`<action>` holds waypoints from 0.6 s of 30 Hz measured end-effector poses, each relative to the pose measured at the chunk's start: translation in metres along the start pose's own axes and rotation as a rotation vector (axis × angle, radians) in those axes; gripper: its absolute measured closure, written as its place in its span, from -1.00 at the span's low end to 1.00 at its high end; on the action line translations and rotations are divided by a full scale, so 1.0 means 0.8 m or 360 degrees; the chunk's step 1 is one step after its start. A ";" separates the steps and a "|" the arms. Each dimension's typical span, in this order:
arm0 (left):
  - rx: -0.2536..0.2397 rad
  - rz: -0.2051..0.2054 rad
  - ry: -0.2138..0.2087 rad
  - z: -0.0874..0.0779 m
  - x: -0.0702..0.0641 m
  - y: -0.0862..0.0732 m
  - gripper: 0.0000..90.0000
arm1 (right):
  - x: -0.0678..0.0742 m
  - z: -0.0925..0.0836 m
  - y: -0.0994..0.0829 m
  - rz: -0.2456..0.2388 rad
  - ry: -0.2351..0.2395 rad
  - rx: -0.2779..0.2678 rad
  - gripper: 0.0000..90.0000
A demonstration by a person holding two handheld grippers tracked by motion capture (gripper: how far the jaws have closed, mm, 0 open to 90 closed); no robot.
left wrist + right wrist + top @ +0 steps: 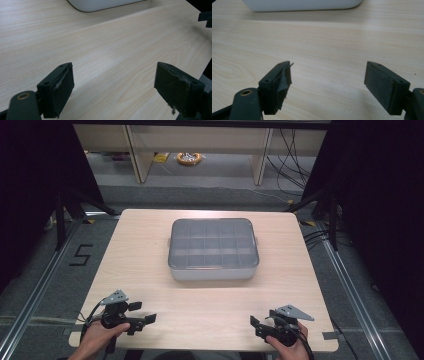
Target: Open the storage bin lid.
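A grey plastic box [213, 249] with a clear lid and a grid of compartments sits in the middle of the light wooden table [150, 285]. Its white lower edge [100, 4] shows at the top of the left gripper view, and the same box edge [302, 5] tops the right gripper view. Near the front left corner, a hand holds my left gripper [142, 313] open, and the left gripper's jaws [113, 92] stand wide apart over bare wood. My right gripper [254, 324] rests open near the front right corner, its own jaws [328, 87] equally wide with nothing between them.
Beyond the table's far edge stand wooden shelf legs [140, 155], loose cables [290, 160] and a yellow ring-shaped object [189, 158] on the floor. A floor mark reads "5" [81, 255] at the left. Black tripod legs [320, 200] flank the table.
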State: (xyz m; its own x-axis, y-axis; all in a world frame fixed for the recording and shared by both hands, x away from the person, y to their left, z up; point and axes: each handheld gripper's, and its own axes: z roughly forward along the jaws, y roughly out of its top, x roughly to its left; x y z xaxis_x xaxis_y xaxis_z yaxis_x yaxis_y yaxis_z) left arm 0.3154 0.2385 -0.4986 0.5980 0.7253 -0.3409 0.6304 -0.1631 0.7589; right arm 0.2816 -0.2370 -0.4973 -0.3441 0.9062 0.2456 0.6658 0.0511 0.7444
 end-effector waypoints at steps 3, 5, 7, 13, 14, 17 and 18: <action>0.0004 -0.0001 -0.0009 0.000 0.000 0.001 -0.66 | -0.003 0.000 0.000 -0.0002 -0.0015 0.0010 -0.50; -0.0002 0.0000 0.0000 0.000 0.000 0.000 -0.66 | 0.000 0.000 -0.001 0.0061 0.0001 -0.0006 -0.50; 0.0006 0.0000 -0.0003 0.000 0.000 0.000 -0.66 | -0.004 0.000 0.000 0.0004 0.0000 -0.0018 -0.50; -0.0002 0.0001 -0.0008 0.000 0.000 0.001 -0.66 | 0.001 0.000 0.000 0.0075 0.0010 -0.0006 -0.50; -0.0002 0.0001 -0.0008 0.000 -0.001 0.001 -0.66 | 0.001 0.000 0.000 0.0075 0.0010 -0.0006 -0.50; -0.0005 -0.0006 -0.0009 0.000 0.000 0.001 -0.65 | 0.000 -0.002 0.000 0.0100 -0.0001 0.0009 -0.49; -0.0005 -0.0007 -0.0009 0.000 0.000 0.001 -0.65 | -0.001 0.000 0.000 0.0099 0.0015 -0.0013 -0.49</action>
State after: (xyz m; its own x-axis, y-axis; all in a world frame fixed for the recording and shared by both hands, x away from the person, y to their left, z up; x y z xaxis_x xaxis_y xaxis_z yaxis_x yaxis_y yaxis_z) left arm 0.3157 0.2382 -0.4981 0.5979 0.7223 -0.3476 0.6317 -0.1575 0.7591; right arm 0.2818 -0.2379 -0.4974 -0.3085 0.9036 0.2971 0.6805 -0.0087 0.7327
